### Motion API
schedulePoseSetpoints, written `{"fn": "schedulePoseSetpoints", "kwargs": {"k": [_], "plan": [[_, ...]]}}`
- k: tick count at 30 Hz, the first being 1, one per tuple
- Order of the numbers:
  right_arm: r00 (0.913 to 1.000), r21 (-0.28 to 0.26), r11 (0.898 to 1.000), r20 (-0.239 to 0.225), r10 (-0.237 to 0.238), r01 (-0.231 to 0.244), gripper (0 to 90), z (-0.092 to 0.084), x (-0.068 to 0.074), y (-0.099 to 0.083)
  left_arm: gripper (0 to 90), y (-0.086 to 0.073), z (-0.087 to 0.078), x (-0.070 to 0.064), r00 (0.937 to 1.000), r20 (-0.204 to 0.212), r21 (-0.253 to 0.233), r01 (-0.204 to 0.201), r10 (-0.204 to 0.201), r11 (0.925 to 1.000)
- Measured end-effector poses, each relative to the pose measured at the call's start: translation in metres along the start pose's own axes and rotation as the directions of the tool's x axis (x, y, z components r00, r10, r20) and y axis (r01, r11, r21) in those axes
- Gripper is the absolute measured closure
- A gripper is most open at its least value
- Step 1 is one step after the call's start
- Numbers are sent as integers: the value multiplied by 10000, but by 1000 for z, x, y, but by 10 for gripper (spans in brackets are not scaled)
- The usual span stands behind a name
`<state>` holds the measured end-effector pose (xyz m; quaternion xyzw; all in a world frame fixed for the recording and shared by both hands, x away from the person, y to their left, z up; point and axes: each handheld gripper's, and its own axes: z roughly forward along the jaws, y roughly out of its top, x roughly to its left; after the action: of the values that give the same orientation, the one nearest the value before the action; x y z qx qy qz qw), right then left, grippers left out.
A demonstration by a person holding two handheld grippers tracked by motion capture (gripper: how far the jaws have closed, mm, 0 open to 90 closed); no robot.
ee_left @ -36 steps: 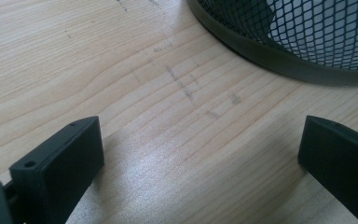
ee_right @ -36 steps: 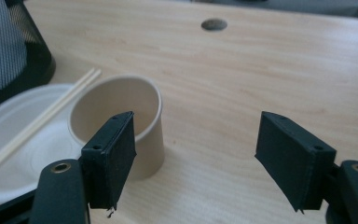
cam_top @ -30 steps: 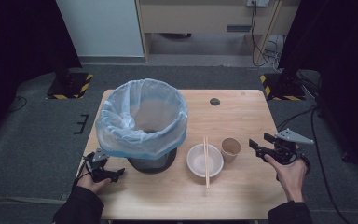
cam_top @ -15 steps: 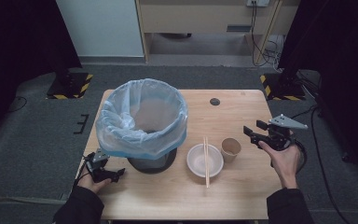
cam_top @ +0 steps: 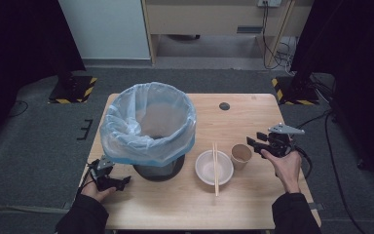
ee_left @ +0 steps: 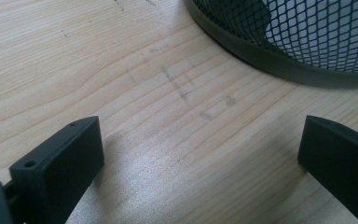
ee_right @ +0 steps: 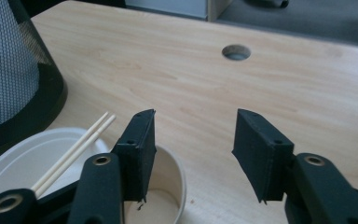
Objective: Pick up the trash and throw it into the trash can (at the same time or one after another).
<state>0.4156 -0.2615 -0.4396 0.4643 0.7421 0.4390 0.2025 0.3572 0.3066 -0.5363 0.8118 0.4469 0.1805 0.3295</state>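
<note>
1. Standing on the table (cam_top: pixel 253 122), the paper cup (cam_top: pixel 241 156) sits just beside the white bowl (cam_top: pixel 214 168); the cup looks empty.
2. Two chopsticks (cam_top: pixel 215 168) lie across the bowl's rim.
3. Right gripper (cam_top: pixel 254 144): jaws part open and just closing, one over the cup's mouth, one outside its rim, not gripping.
4. Left gripper (cam_top: pixel 121 183): jaws wide apart, holding nothing, near the mesh bin (cam_top: pixel 148 129) lined with a blue bag.

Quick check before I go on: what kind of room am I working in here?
Probably a lab or recording room, not a kitchen: a lone wooden table on grey carpet, striped stand bases beside it, loose cables by the wall. On it stand a lined bin, bowl and paper cup.
</note>
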Motion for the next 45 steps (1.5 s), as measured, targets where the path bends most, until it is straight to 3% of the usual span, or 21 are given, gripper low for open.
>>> {"fn": "schedulePoseSetpoints", "kwargs": {"k": [4,7,11,19,24,27,38,43,45], "plan": [[10000,442,9990,-9,-19,20,532,4,0,-6,0,0,0,0,10000,17,10,-20,20,10000],[9999,1088,9941,-162,22,-4,563,12,-1,-15,0,0,0,0,10000,26,9,-35,35,10000],[9996,1537,9881,-295,26,20,594,18,0,-21,0,0,0,0,10000,34,7,-40,40,10000],[9991,2126,9771,-413,-32,119,645,26,2,-26,0,0,0,0,10000,44,5,-49,49,10000],[9994,2312,9729,-323,148,-69,739,28,2,-28,0,0,0,0,10000,49,2,-51,51,10000],[9993,2280,9736,-316,198,-121,813,26,3,-28,0,0,0,0,10000,47,2,-50,50,10000],[9983,1804,9824,-225,542,-493,826,13,-3,-20,0,0,0,0,10000,49,2,-49,49,10000],[9963,1019,9915,-211,831,-805,825,1,-5,-12,0,0,0,0,10000,50,4,-57,57,10000],[9944,442,9937,-193,1042,-1033,825,-6,-7,-8,0,0,0,0,10000,51,6,-56,56,10000]]}}
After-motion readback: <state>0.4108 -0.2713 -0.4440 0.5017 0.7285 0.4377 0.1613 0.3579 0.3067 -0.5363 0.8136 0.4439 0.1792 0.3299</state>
